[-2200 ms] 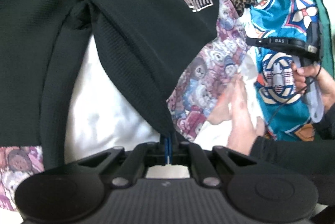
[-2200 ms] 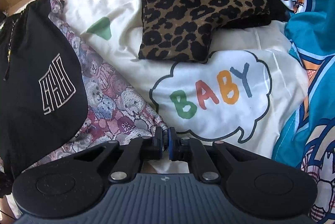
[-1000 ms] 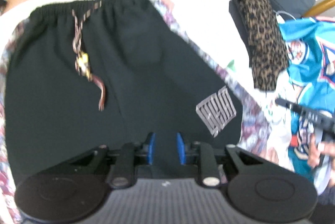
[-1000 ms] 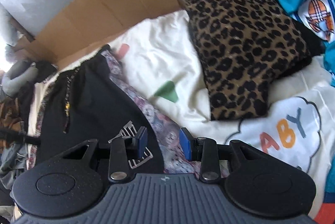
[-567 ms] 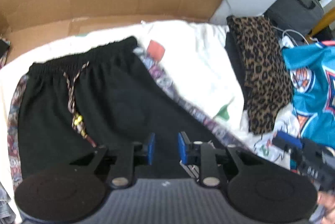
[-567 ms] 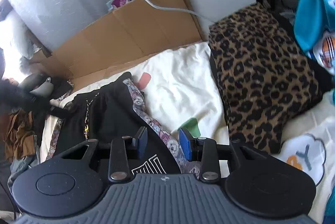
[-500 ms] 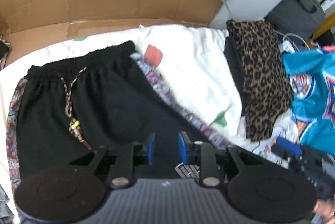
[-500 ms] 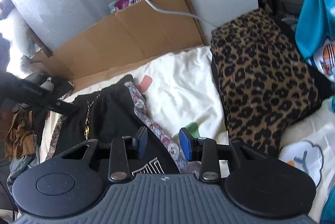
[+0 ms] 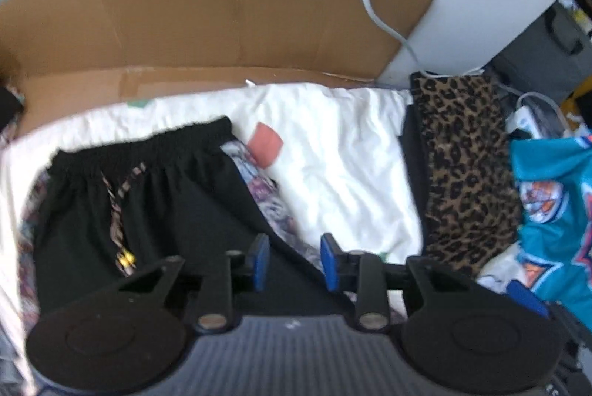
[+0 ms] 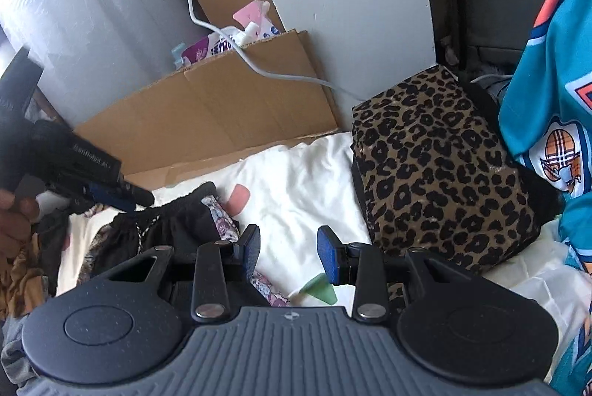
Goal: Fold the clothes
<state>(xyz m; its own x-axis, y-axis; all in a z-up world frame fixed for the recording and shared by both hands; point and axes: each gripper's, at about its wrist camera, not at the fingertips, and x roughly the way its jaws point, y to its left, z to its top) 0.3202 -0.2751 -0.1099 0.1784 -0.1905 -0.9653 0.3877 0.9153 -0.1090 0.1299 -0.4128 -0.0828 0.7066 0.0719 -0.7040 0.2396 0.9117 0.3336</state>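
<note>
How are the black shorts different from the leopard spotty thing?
The black shorts are plain black with a gathered waistband and a braided drawstring; the leopard-print garment is brown with black spots all over. The shorts lie spread out flat, partly over a purple patterned cloth; the leopard-print garment sits folded into a thick block. The shorts are towards the left, the leopard-print garment towards the right. Both rest on the white bedding.

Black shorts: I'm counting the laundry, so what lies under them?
A patterned garment pokes out beneath the black shorts along their right and left edges, on a white sheet. How far it extends underneath is covered.
</note>
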